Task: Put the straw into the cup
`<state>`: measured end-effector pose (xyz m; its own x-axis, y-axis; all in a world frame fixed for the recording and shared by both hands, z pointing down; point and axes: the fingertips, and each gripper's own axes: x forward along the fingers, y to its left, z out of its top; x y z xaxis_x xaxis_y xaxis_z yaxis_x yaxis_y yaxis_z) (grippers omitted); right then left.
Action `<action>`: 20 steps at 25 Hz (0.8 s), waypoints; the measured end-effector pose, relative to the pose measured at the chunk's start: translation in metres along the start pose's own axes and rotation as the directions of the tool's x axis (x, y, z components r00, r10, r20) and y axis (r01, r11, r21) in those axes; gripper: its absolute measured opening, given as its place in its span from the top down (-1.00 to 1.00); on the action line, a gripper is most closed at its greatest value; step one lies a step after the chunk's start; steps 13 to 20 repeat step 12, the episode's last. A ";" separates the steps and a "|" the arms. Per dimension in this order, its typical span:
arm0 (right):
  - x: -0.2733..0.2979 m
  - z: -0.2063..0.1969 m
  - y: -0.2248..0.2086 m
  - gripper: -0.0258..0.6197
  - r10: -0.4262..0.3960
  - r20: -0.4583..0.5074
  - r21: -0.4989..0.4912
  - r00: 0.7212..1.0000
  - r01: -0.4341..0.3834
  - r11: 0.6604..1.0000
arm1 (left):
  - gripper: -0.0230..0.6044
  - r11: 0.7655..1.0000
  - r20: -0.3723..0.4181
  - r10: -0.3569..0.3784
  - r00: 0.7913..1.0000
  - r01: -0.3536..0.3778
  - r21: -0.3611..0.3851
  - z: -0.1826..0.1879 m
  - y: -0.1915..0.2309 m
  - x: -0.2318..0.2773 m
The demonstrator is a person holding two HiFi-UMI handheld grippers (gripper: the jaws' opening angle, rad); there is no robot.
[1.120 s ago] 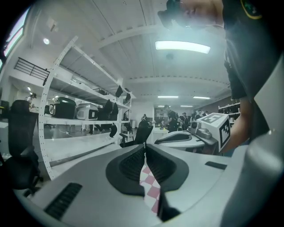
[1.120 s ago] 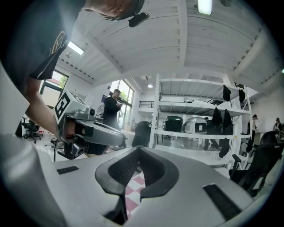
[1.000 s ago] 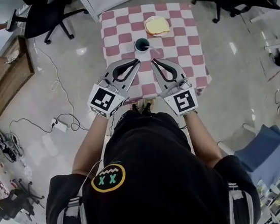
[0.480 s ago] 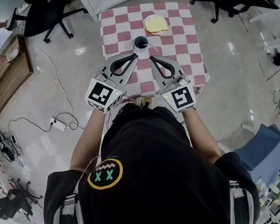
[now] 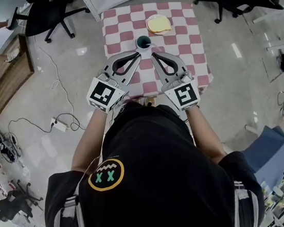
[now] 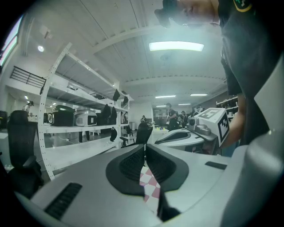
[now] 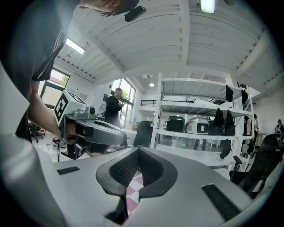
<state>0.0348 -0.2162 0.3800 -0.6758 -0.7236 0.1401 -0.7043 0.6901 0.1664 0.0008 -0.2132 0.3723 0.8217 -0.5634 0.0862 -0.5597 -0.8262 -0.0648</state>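
Bright, even ceiling strip lights glare softly; both gripper views bend heavily, with dark vignetted corners.

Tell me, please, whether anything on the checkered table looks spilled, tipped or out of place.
Nothing stands out. The cup stands upright on the checkered table, the plate sits beyond it, and no spill shows. The left gripper and right gripper are both shut and empty. I cannot make out a straw.
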 end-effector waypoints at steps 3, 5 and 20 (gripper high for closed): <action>0.000 0.002 0.001 0.86 0.002 0.013 -0.006 1.000 -0.002 1.000 | 0.83 1.000 0.007 -0.003 1.000 0.003 -0.001 0.001 -0.001 0.000; 0.000 0.005 0.002 0.86 0.004 0.027 -0.014 1.000 -0.004 1.000 | 0.83 1.000 0.008 -0.005 1.000 0.005 0.000 0.002 -0.001 0.000; -0.005 0.004 0.004 0.86 -0.003 0.021 -0.016 1.000 0.003 1.000 | 0.83 1.000 0.004 -0.008 1.000 0.008 -0.001 0.000 -0.005 -0.005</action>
